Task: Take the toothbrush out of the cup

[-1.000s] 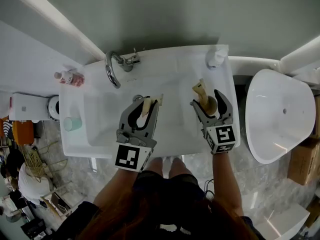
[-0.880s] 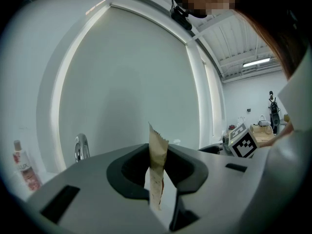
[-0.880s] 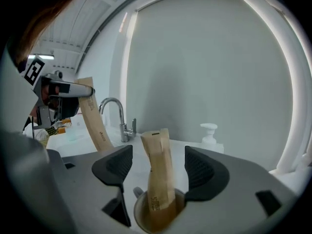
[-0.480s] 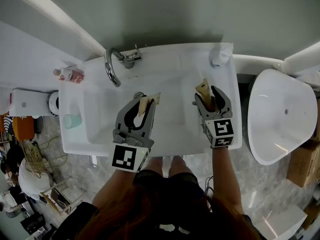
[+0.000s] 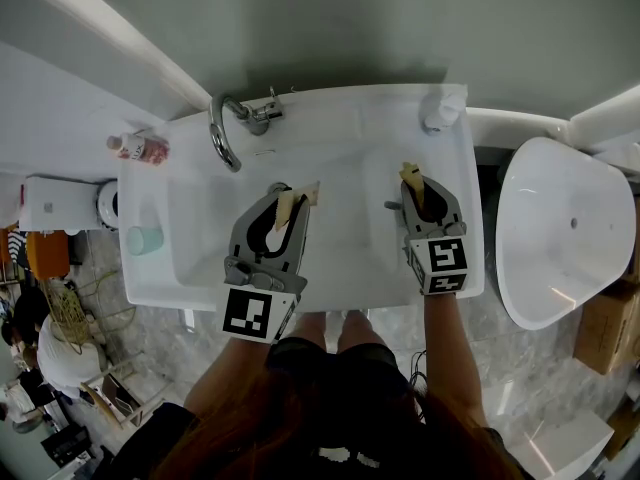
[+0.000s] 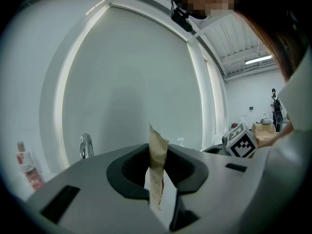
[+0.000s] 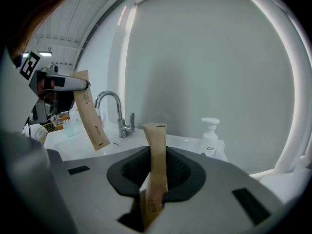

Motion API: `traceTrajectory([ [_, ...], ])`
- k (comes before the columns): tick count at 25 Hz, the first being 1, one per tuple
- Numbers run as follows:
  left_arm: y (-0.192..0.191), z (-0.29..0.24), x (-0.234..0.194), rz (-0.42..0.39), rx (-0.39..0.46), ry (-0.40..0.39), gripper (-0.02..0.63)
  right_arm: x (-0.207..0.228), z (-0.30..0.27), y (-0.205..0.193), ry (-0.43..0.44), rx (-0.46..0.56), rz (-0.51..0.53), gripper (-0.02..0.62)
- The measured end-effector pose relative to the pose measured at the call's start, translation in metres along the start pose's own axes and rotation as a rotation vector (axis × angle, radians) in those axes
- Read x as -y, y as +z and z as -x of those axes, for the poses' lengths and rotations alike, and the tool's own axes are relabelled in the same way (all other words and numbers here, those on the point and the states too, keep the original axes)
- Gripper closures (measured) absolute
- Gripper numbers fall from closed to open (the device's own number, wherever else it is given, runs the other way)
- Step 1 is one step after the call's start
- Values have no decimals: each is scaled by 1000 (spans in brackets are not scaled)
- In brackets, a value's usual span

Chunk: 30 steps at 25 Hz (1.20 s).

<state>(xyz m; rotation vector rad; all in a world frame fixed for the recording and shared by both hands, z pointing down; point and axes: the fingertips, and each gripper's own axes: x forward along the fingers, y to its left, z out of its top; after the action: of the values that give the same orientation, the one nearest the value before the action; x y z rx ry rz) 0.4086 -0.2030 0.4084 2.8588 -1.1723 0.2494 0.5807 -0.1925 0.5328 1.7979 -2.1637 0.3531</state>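
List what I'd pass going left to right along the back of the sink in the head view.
pink bottle → faucet → soap pump bottle → white oval basin standing past the sink's right end

My head camera looks steeply down on the counter [image 5: 340, 133]. Cameras on the left gripper [image 5: 292, 200] and right gripper [image 5: 420, 186] sit low, facing its back edge; all share the faucet [image 5: 225, 133].
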Motion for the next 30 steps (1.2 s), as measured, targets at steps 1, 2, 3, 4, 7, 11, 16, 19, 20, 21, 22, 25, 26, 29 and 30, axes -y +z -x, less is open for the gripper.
traceTrajectory([
  [1,2,-1,0,12,10,6,517,0,1,1,-3,5,2,527],
  [2,5,-1,-1,23,19,11,517,1,2,3,-5,11,2,534],
  [3,7,-2,-1,26,24,13,517,1,4,5,-7,19,0,537],
  [4,8,-2,0,21,23,12,517,2,6,8,-8,28,-3,540],
  [7,6,2,4,-29,3,-10,517,4,16,22,-15,60,-4,544],
  [11,15,5,6,-36,27,-15,517,2,32,46,-25,110,-7,546],
  [16,33,10,12,-47,43,-32,517,-2,65,89,-50,199,-2,549],
  [19,47,14,15,-66,65,-41,517,-7,87,116,-66,253,27,551],
  [20,55,14,15,-58,89,-36,517,-10,94,126,-71,273,42,551],
  [21,63,15,14,-47,117,-30,517,-12,101,135,-73,293,57,551],
  [22,71,17,15,-40,141,-26,517,-15,108,141,-73,312,69,551],
  [25,88,26,16,-48,172,-28,517,-21,131,160,-73,371,75,552],
  [26,93,30,16,-53,180,-30,517,-23,139,167,-74,392,72,552],
  [29,104,41,14,-75,190,-34,517,-34,160,184,-77,449,78,552],
  [30,105,45,13,-85,185,-35,517,-39,166,189,-77,466,84,552],
])
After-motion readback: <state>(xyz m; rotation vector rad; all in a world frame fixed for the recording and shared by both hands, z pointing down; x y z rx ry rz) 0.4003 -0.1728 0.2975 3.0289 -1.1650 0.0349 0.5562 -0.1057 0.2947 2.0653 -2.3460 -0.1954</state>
